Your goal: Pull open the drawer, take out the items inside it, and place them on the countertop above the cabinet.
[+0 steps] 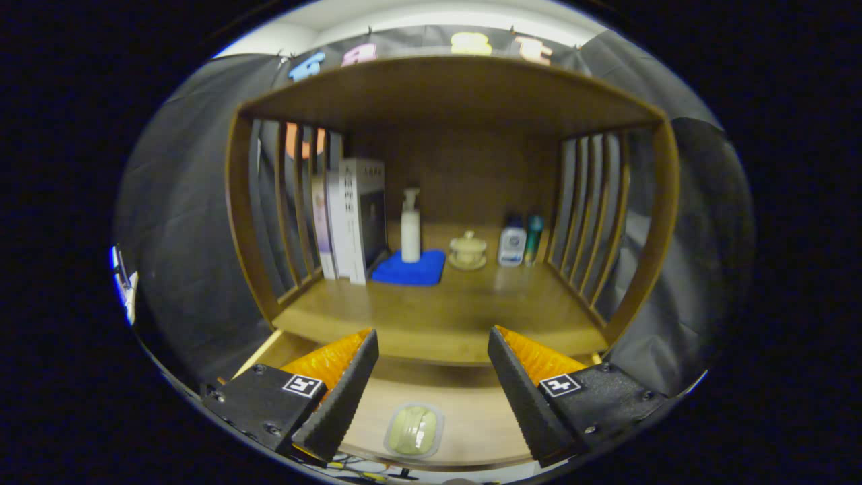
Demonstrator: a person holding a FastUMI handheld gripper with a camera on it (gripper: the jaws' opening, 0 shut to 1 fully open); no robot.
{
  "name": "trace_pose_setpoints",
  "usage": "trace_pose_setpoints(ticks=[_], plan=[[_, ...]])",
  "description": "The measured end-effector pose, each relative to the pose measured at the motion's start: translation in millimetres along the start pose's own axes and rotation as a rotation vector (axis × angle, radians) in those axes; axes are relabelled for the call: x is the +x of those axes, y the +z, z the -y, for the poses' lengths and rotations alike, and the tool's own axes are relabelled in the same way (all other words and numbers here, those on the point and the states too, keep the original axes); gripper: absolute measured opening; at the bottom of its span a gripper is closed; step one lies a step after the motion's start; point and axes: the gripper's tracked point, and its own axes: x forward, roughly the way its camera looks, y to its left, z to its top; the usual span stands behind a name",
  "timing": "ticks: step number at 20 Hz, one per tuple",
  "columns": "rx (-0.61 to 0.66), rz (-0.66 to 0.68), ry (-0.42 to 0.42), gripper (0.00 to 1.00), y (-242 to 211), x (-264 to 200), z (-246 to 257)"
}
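Below wooden countertop (444,316), light wood drawer (465,424) sits pulled open; pale green oval item in clear wrap (413,431) lies inside, between fingers. Gripper (433,367) spread wide, holding nothing. Step: item retrieval. Next move likely: descend, centre over item, close on it.

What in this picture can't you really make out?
- Open drawer: its front corners lie behind the open tool's fingers.
- Pale green item in the drawer, between the fingers: too blurred to identify.
- Two small bottles at the back of the countertop: too small to identify.
- Boxes: print illegible.
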Motion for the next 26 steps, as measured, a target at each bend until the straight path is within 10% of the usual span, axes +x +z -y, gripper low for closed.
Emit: trace_pose_setpoints(ticks=[5,13,18,26], plan=[[0.053,-0.408,0.042,0.96,-74.5,47.3,-15.1],[0.059,-0.692,0.003,0.68,-145.6,57.5,-13.8],[0.035,-0.725,-0.021,0.35,-155.1,61.5,-9.9],[0.053,-0.678,-0.021,0.19,-142.7,53.9,2.2]])
